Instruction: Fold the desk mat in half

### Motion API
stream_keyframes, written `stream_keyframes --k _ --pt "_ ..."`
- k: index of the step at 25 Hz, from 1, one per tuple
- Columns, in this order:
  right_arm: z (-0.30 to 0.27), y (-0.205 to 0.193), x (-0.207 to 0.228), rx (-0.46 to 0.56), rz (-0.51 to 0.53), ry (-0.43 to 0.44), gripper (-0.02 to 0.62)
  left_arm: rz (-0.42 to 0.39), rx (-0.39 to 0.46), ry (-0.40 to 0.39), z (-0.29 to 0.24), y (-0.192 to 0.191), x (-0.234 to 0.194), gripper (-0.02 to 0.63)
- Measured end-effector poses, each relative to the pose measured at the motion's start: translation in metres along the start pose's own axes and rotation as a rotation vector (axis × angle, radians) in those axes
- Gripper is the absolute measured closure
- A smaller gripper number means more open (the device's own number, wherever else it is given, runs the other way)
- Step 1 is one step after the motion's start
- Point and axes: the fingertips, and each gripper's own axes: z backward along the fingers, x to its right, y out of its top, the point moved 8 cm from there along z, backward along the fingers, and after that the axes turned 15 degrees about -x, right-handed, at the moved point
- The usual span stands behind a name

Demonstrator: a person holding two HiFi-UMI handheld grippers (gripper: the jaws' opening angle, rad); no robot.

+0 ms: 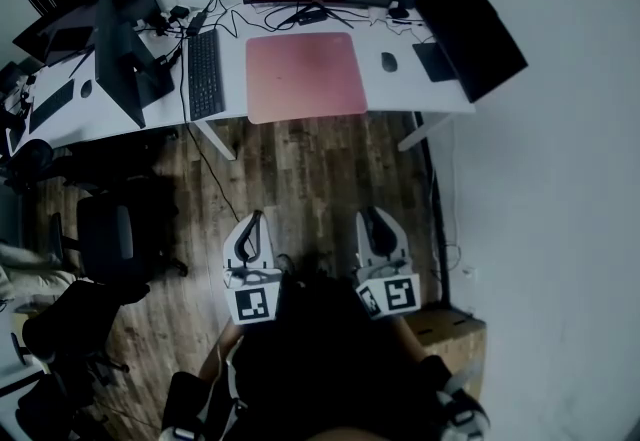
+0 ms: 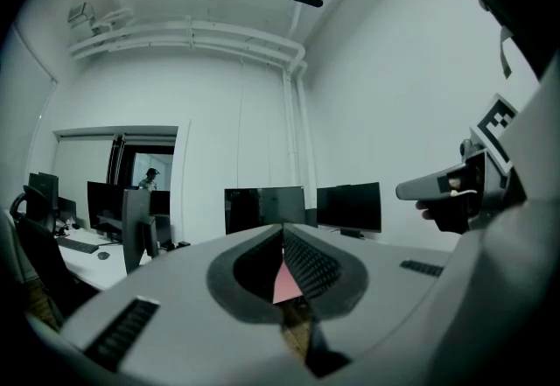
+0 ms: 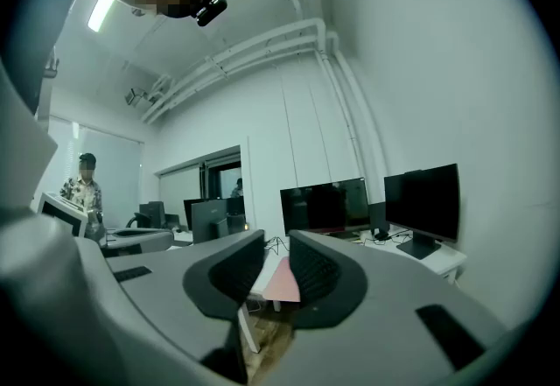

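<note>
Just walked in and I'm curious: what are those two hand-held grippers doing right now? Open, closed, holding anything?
Left gripper: closed, jaws together, holding nothing.
Right gripper: slightly open, nothing between its jaws.

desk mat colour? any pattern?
Plain pink, no pattern visible. The flat rectangular pink desk mat shows best in the head view.

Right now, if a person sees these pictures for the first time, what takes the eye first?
The pink desk mat lying flat on the white desk, between a keyboard and a mouse. Nearer, the left tongs, shut, and the right tongs, slightly open and empty, hang over the wooden floor.
</note>
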Motion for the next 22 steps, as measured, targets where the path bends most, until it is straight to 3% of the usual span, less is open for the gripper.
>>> stream_keyframes --k 1,2,14,16,17,22 --pt "-0.002 -0.003 0.0 -0.009 0.011 -0.007 0.481 0.002 -0.001 -0.001 0.001 -0.001 -0.002 0.598" --pt "-0.004 -0.007 0.0 -0.022 0.022 -0.018 0.44 -0.001 0.0 -0.002 0.001 -0.002 -0.005 0.598" --pt "-0.017 -0.017 -0.033 -0.059 -0.005 -0.073 0.439 0.034 0.047 -0.052 0.006 -0.012 -0.048 0.598" --pt "-0.019 -0.017 -0.039 -0.057 -0.028 -0.074 0.439 0.042 0.059 -0.055 0.007 -0.014 -0.055 0.57" --pt "-0.019 -0.018 -0.041 -0.055 -0.03 -0.074 0.439 0.04 0.052 -0.06 0.007 -0.017 -0.057 0.523" --pt "-0.024 -0.018 -0.042 -0.065 -0.062 -0.074 0.439 0.039 0.009 -0.061 0.002 -0.021 -0.062 0.509"
